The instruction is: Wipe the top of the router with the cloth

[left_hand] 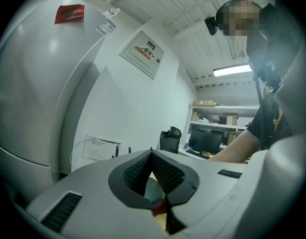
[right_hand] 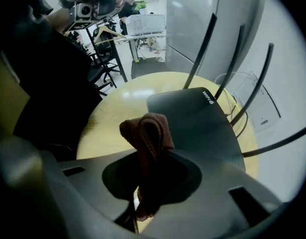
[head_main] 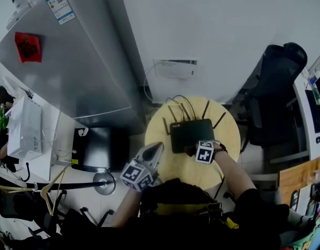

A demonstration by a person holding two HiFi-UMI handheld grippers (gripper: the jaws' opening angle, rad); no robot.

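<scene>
At lower centre-left, the left gripper (head_main: 155, 150) hangs by the round table's (head_main: 229, 139) left edge, its jaws pressed together and empty. At centre sits the black router (head_main: 192, 135), marked "WiFi 6", with bare wood around it. The right gripper (head_main: 190, 150) pinches the brown cloth (right_hand: 147, 136) at the router's lower edge.

The cloth (right_hand: 147, 133) is looking soft and nubby, a rust-brown fabric with stitched hems. The router (right_hand: 193, 121) is showing smooth, matt black plastic, catching a faint sheen. The table (right_hand: 113, 113) is showing pale wood, smooth and slightly glossy. The fridge (head_main: 71, 72) is gleaming like brushed grey metal. The left gripper (left_hand: 152, 155) is showing matt grey plastic, its pads (left_hand: 169, 176) looking black and ribbed.
</scene>
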